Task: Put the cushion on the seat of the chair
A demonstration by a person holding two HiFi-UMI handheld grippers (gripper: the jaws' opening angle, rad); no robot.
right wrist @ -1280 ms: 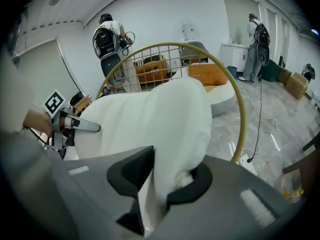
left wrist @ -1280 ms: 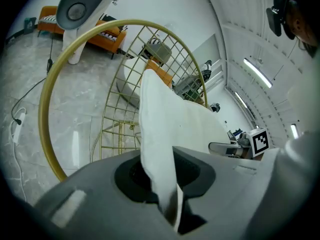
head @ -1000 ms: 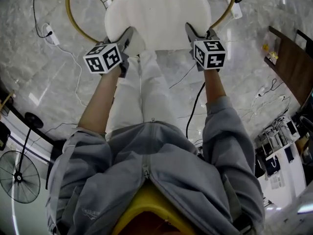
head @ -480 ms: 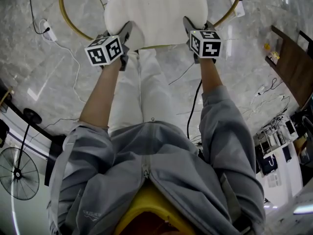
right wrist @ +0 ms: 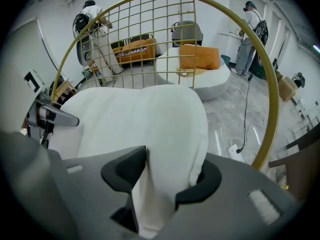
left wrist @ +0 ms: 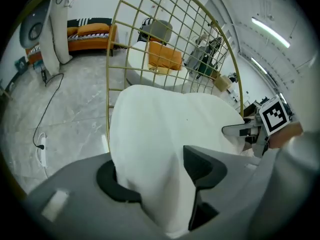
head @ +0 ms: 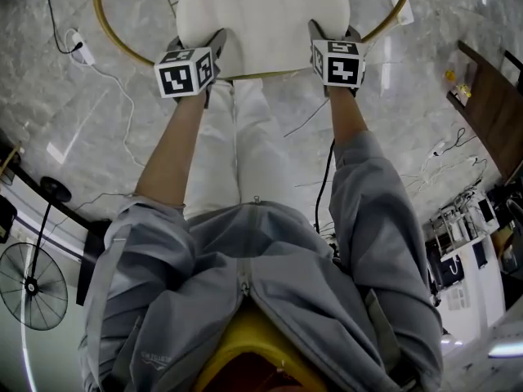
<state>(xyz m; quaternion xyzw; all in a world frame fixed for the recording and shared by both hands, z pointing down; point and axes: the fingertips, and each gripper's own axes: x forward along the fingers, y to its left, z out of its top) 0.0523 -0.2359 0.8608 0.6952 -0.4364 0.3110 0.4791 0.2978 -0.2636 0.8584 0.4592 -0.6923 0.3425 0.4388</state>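
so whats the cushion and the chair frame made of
Cushion: looks like soft white fabric over padding, matte; it bulges and creases at its near corners. Chair frame: thin gold hoop and wire grid, smooth with a slight sheen, probably painted or plated metal.

A large white-walled room, part furniture showroom and part test studio. On the polished grey marble-pattern floor stand a round gold wire-backed chair, a low orange sofa and a round white lounge seat with an orange cushion on it. A white power strip on a trailing cable, a black pedestal fan, a white bench crowded with electronic gear and long ceiling strip lights mark it as a workplace.
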